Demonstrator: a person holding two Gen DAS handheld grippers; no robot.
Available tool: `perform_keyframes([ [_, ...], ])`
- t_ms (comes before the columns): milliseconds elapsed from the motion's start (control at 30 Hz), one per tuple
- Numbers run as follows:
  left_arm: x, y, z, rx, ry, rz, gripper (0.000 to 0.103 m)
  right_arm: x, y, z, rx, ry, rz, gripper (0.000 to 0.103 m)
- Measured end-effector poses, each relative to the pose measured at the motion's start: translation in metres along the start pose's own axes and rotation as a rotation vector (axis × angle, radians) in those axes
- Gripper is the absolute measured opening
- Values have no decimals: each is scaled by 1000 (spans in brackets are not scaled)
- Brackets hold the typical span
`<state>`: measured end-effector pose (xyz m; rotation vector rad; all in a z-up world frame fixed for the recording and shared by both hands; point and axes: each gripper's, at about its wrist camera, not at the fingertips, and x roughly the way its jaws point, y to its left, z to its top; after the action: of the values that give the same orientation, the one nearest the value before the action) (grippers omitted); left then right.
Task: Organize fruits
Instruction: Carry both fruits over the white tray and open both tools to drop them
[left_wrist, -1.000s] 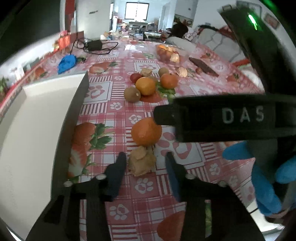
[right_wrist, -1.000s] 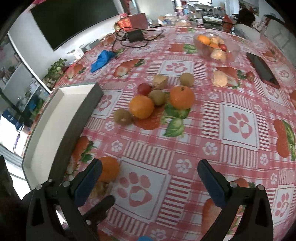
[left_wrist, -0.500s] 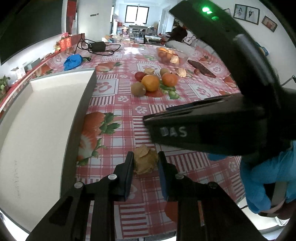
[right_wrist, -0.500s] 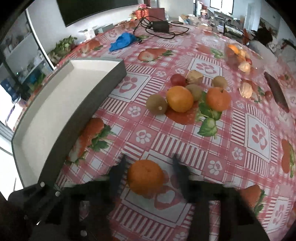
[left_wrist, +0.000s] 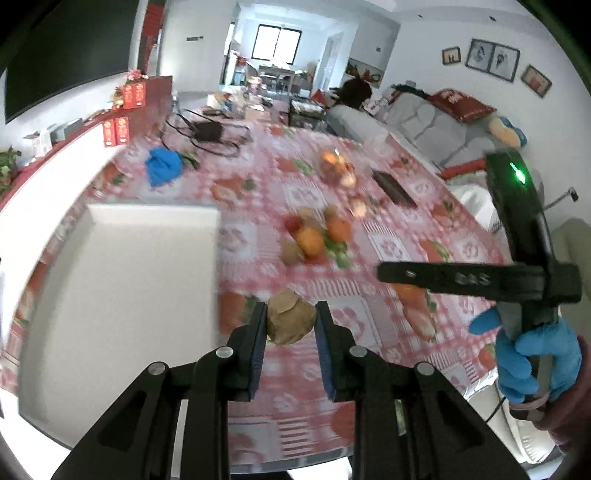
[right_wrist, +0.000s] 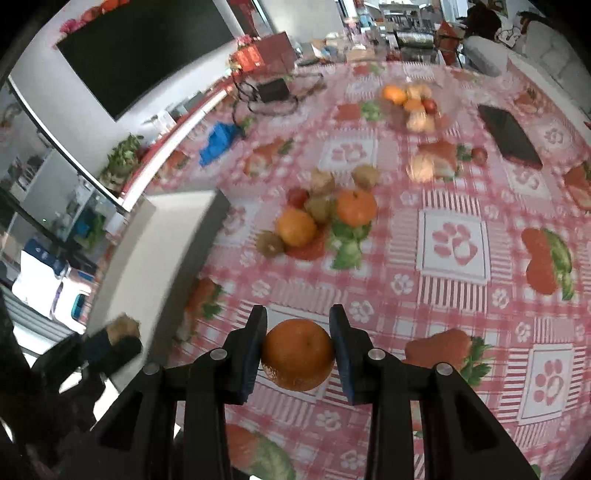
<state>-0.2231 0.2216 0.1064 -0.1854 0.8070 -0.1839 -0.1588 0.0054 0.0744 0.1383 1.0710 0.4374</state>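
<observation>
Left gripper (left_wrist: 290, 323): fingers (left_wrist: 257, 332) clenched on a tan, papery-husked fruit (left_wrist: 291, 322), lower centre of the left wrist view, seemingly lifted above the worktop (left_wrist: 384, 236).

Right gripper (right_wrist: 298, 347): fingers (right_wrist: 341, 345) clenched on an orange (right_wrist: 298, 353), lower centre of the right wrist view, over the checked red-and-white cloth.

White tray (left_wrist: 118, 295): left half of the left wrist view, just beside the held husked fruit; shallow, grey-walled. In the right wrist view it sits at centre left (right_wrist: 155, 258).

Fruit cluster (right_wrist: 317, 218): centre of the right wrist view, well apart from both grippers. Contents: two oranges, a kiwi (right_wrist: 270, 243) at its lower left, a small red fruit, several brownish pieces touching one another.

Clear bowl of fruit (right_wrist: 410, 105): upper centre of the right wrist view.

Loose items: pale husked fruit (right_wrist: 421, 168) and small red fruit (right_wrist: 479, 156), centre right; dark flat case (right_wrist: 509, 134), upper right; blue cloth (right_wrist: 218, 142), upper left; black adapter with cables (right_wrist: 273, 90), top centre.

Blue-gloved hand (left_wrist: 532, 365): lower right of the left wrist view, gripping the right gripper's handle.
</observation>
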Motion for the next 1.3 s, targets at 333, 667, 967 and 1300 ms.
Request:
perform_keyframes([
  [333, -76, 93, 50, 17, -90, 196, 28, -20, 89, 41, -95, -23, 140, 37],
  [667, -51, 152, 35, -65, 6, 250, 28, 54, 180, 60, -178, 94, 197, 37],
  [967, 19, 159, -5, -120, 153, 244, 28, 122, 174, 40, -160, 204, 110, 37],
  [1300, 26, 155, -11, -105, 147, 325, 73, 121, 160, 41, -143, 176, 123, 84],
])
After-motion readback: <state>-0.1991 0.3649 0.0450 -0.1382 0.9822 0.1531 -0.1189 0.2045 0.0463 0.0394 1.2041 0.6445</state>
